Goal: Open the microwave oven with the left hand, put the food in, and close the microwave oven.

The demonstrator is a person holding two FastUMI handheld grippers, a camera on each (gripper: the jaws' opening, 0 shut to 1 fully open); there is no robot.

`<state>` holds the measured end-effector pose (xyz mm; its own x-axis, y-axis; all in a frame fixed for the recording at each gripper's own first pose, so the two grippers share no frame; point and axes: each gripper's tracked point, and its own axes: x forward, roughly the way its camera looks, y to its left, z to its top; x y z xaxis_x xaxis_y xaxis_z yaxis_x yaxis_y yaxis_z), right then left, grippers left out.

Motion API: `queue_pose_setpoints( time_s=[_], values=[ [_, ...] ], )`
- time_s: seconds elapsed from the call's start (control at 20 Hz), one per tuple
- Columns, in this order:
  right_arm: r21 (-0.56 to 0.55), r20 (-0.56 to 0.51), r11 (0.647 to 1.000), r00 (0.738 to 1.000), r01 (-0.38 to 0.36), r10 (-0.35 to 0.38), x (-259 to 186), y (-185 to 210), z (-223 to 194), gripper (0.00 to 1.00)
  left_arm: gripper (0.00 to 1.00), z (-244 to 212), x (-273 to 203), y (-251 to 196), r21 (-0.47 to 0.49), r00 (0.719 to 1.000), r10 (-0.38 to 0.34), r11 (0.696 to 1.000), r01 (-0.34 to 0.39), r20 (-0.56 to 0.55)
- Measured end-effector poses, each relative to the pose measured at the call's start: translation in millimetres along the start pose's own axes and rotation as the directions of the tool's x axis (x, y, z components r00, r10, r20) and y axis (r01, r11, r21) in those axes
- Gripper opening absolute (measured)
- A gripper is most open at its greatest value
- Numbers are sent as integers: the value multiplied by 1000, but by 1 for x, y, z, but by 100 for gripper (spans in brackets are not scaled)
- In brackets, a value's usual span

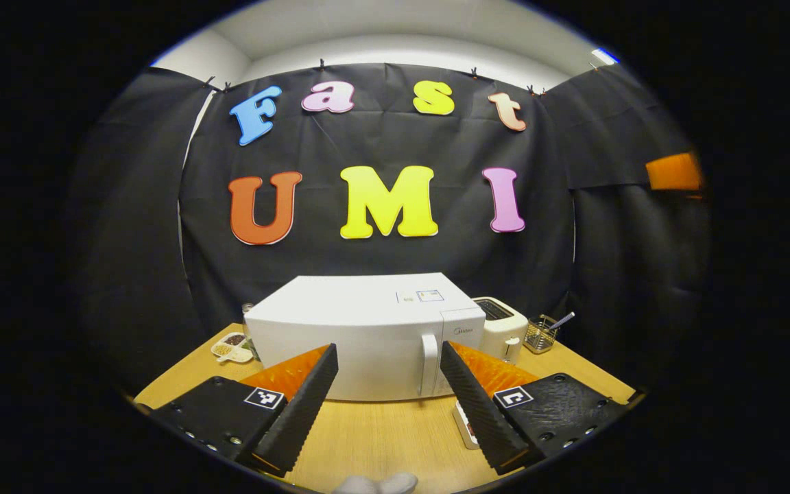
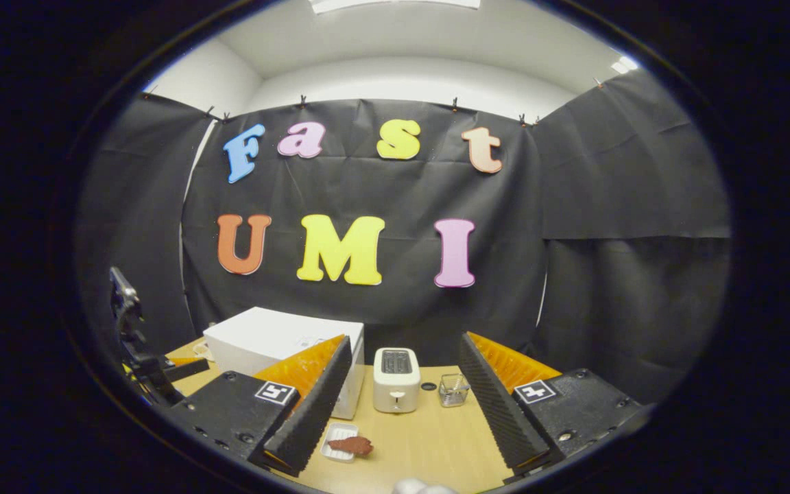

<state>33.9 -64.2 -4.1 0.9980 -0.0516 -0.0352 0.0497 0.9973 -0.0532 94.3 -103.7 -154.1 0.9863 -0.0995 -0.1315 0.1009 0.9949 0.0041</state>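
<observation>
The white microwave (image 1: 361, 329) stands on the wooden table (image 1: 381, 439) with its door shut and its upright handle (image 1: 429, 353) at the door's right side. My left gripper (image 1: 388, 347) is open just in front of the door, apart from it, and holds nothing. In the right gripper view the microwave (image 2: 278, 343) is at the left. A brown-red piece of food (image 2: 352, 445) lies on a small white tray (image 2: 335, 435) on the table, in front of the microwave's right corner. My right gripper (image 2: 405, 339) is open and empty above the table, with the food near its left finger.
A white toaster (image 2: 396, 379) stands right of the microwave, with a small wire basket (image 2: 453, 390) beside it. A divided dish of grains (image 1: 232, 346) sits left of the microwave. The black cloth wall closes the back. A dark rig (image 2: 138, 350) shows at the far left.
</observation>
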Motion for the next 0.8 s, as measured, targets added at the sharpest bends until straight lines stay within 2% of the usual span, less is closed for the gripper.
queue_pose_setpoints(
  time_s=[0.15,0.3,0.55,0.8],
  values=[
    [-35,-31,999,999,20,-21,5,-16,-7,100,95,-46,31,-23,21,998,-17,1000,18,-52],
    [-63,-64,996,996,57,-61,8,-34,-16,100,95,-70,69,-39,13,998,-18,1000,19,-67],
    [-110,-108,987,985,120,-132,7,-58,-29,100,95,-94,132,-49,-10,997,-1,1000,0,-74],
    [-96,-112,983,979,158,-168,8,-64,-34,100,95,-97,158,-45,-7,998,18,1000,-19,-60]
  ],
)
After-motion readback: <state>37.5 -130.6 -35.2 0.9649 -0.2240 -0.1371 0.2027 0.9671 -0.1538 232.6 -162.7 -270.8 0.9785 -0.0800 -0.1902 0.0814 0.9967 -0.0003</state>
